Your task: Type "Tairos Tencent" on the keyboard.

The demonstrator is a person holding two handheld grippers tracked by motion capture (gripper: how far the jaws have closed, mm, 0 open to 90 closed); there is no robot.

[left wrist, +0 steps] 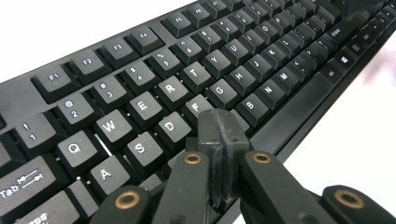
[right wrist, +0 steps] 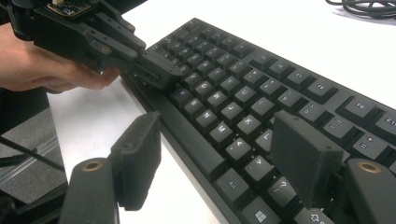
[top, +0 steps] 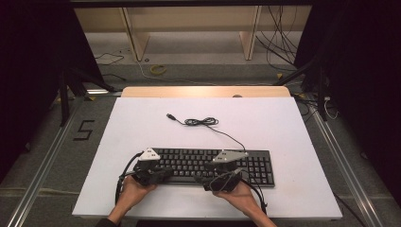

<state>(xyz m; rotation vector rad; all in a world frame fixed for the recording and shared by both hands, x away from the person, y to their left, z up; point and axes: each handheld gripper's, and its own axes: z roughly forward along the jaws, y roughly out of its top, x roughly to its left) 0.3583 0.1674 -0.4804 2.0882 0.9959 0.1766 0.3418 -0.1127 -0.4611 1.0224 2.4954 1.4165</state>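
Observation:
A black keyboard point(top: 208, 163) lies on the white table point(top: 142, 123), near its front edge. Its cable point(top: 203, 122) curls away toward the back and ends in a loose USB plug point(top: 170, 116). My left gripper point(top: 165, 172) is shut with nothing between its jaws. In the left gripper view the closed tips of the left gripper point(left wrist: 219, 123) sit over the keys just below F on the keyboard point(left wrist: 140, 70); I cannot tell if they press. My right gripper point(top: 205, 179) stands open with nothing held; the right gripper point(right wrist: 219, 140) has its jaws astride the keyboard's point(right wrist: 280, 79) front edge, and the left gripper point(right wrist: 161, 74) shows farther off.
A strip of bare wood point(top: 203, 91) runs along the table's far edge. Beyond it the floor holds loose cables point(top: 283, 42) and shelf legs point(top: 135, 40). Metal rails point(top: 42, 170) flank the table. White table surface lies open behind and to the right of the keyboard.

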